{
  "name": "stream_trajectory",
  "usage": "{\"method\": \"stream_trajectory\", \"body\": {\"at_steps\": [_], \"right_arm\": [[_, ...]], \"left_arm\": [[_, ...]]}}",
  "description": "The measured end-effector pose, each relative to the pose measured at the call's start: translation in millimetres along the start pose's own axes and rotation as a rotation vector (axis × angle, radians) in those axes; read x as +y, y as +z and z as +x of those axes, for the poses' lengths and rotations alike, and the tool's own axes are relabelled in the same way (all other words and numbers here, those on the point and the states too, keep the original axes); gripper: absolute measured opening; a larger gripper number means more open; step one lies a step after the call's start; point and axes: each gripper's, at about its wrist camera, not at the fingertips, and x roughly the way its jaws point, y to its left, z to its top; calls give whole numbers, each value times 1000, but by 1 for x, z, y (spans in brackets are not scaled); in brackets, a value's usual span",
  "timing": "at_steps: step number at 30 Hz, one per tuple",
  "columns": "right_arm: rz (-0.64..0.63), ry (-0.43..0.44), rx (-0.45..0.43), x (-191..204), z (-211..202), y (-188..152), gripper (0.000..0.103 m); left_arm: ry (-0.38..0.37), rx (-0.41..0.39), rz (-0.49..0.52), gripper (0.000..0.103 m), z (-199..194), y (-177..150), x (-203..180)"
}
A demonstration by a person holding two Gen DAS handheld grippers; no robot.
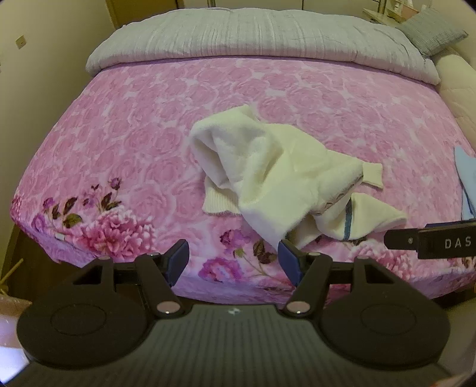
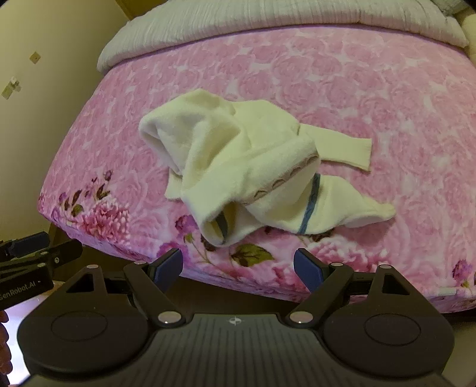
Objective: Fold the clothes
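You see a cream garment of soft, fuzzy matt fleece with ribbed knit cuffs. It lies on a plush pink blanket with an embossed rose texture. At the top of the frame, the grey quilt is crinkled cloth. Both grippers' fingers are matt black plastic with blue pads.

One cream garment; two tongs

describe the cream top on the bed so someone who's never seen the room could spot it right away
On the pink flowered bedspread, near its front edge, lies a crumpled cream top. Unlike the grey quilt behind, it is fleecy with blue trim.
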Motion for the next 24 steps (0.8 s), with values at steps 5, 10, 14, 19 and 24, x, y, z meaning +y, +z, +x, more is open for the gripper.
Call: {"method": "stream_trajectory", "body": {"at_steps": [5,10,14,19,24], "right_arm": [[21,-17,-4,7,1,-2,85],[41,-25,-15,10,0,-3,85],[53,-28,-27,9,0,-3,85],[111,-57,-7,-21,3,-10,86],[195,-111,17,-71,10,-11,86]], "left_arm": [[-17,8,29,64,3,-2,7],[-34,19,58,64,7,-4,8],[-52,16,73,66,9,-3,5],[-81,26,88,66,18,-1,-5],[-104,60,104,66,37,1,-27]]}}
